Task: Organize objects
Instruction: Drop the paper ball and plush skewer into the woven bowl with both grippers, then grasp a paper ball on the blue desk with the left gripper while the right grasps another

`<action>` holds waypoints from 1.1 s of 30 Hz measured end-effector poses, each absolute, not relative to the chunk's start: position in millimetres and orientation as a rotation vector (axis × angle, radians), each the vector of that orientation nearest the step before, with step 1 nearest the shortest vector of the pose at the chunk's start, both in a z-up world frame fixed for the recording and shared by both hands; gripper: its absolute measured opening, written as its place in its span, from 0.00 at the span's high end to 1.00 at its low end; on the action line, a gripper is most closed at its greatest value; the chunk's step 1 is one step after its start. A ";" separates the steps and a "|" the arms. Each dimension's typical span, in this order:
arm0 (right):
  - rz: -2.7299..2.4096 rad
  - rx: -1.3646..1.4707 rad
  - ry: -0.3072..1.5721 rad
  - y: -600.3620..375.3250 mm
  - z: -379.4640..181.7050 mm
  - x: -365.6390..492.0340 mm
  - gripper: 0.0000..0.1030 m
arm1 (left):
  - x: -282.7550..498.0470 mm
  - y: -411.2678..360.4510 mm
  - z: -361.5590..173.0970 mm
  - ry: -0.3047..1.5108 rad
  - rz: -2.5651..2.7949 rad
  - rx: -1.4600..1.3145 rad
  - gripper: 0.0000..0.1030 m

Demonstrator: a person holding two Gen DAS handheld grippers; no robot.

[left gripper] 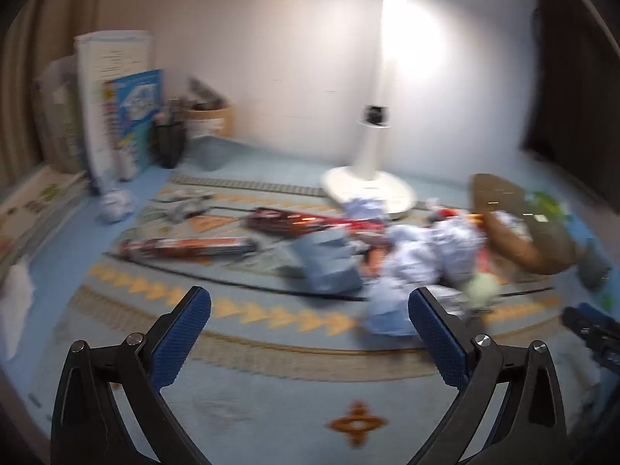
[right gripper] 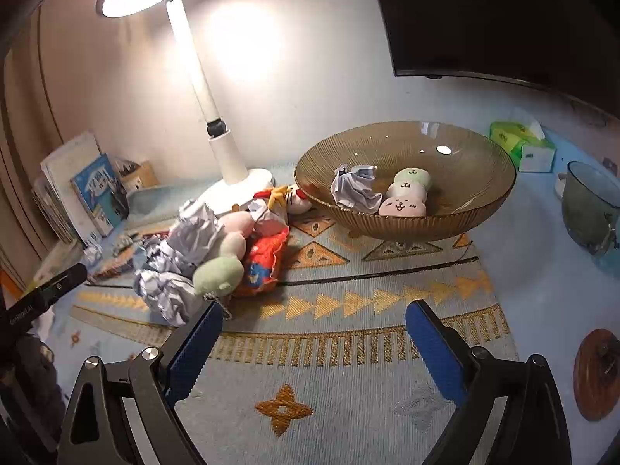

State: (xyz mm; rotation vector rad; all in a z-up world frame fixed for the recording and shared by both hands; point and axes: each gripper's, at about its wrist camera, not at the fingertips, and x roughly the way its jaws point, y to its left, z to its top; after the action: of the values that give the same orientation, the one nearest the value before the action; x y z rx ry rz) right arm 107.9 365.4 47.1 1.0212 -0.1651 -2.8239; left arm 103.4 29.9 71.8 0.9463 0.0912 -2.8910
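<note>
Both claws stand released and empty: we see the left gripper [left gripper: 310, 323] and right gripper [right gripper: 314, 335] spread above the patterned mat [right gripper: 348, 387]. The amber bowl [right gripper: 465, 217] already holds a crumpled paper [right gripper: 354, 190] and a plush toy [right gripper: 405, 197]; a pile of paper balls [right gripper: 174, 271] and another plush [right gripper: 219, 269] lies beside it. We judge ourselves between placements; the next move calls for reaching into the pile.

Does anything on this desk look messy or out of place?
Yes. A heap of crumpled paper balls, plush toys and an orange snack bag sprawls on the patterned mat beside the lamp base. One paper ball also sits in the brown bowl with plush toys.
</note>
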 end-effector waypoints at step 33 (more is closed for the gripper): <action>-2.775 1.217 -0.074 351.3 17.3 85.7 0.03 | 97.4 9.0 25.5 0.089 -2.795 1.164 0.01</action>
State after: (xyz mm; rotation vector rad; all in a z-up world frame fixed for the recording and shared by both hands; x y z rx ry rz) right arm 85.7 351.3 17.3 1.2170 -0.0735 -2.7754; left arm 97.4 9.0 25.5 1.1645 0.0890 -2.7955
